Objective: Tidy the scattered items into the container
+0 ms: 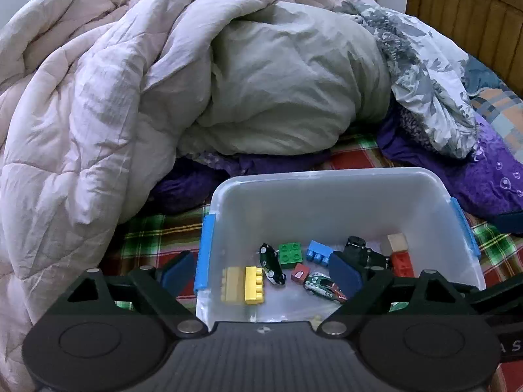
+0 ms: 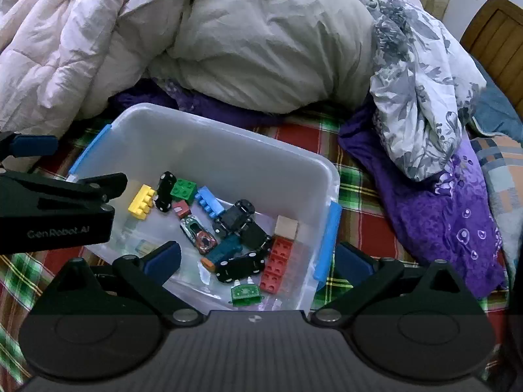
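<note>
A clear plastic bin [image 1: 327, 173] [image 2: 228, 130] with blue latches sits on the plaid bed sheet. Inside lie a yellow brick [image 1: 254, 285] [image 2: 142, 202], a green brick [image 1: 290, 254] [image 2: 183, 190], a blue brick [image 1: 318, 253] [image 2: 209, 204], red bricks [image 2: 277, 266], a wooden block [image 2: 286, 227] and several toy cars [image 2: 240, 266]. My left gripper [image 1: 261, 272] stands open astride the bin's left wall, one pad outside, one inside. My right gripper [image 2: 258, 263] is open astride the right wall. Neither holds anything.
A pink quilt [image 1: 65, 130], a grey duvet [image 1: 287, 81] and a floral sheet [image 2: 418, 98] are heaped behind the bin. Purple cloth [image 2: 441, 222] lies to the right. A wooden headboard [image 1: 467, 16] stands at the far right. The left gripper's body [image 2: 65, 209] reaches in from the left.
</note>
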The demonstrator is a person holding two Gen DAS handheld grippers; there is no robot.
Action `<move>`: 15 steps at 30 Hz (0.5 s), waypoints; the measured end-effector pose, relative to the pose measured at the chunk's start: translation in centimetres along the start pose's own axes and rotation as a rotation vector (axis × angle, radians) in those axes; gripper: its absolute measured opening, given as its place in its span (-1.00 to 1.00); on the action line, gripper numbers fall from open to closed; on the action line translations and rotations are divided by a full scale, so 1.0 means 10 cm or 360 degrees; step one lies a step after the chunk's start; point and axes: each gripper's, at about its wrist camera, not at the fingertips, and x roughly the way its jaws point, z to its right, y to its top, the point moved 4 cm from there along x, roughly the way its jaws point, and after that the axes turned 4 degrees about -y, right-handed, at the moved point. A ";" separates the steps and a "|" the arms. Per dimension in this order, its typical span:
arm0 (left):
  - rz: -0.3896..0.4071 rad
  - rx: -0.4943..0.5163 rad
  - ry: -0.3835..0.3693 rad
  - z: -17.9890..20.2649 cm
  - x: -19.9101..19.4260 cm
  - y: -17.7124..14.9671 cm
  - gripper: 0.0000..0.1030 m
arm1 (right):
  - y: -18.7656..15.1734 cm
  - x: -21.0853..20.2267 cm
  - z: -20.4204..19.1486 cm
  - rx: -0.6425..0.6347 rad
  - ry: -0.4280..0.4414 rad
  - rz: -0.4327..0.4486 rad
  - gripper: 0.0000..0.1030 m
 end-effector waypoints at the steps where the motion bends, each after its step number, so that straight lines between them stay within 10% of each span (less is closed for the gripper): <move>1: 0.0000 -0.0005 0.0003 0.00 0.01 0.00 0.77 | 0.00 0.01 0.00 -0.0001 -0.0005 -0.0003 1.00; 15: 0.0013 0.0037 0.0030 0.05 0.08 0.00 0.77 | -0.05 0.15 0.04 0.0023 -0.0032 -0.0026 1.00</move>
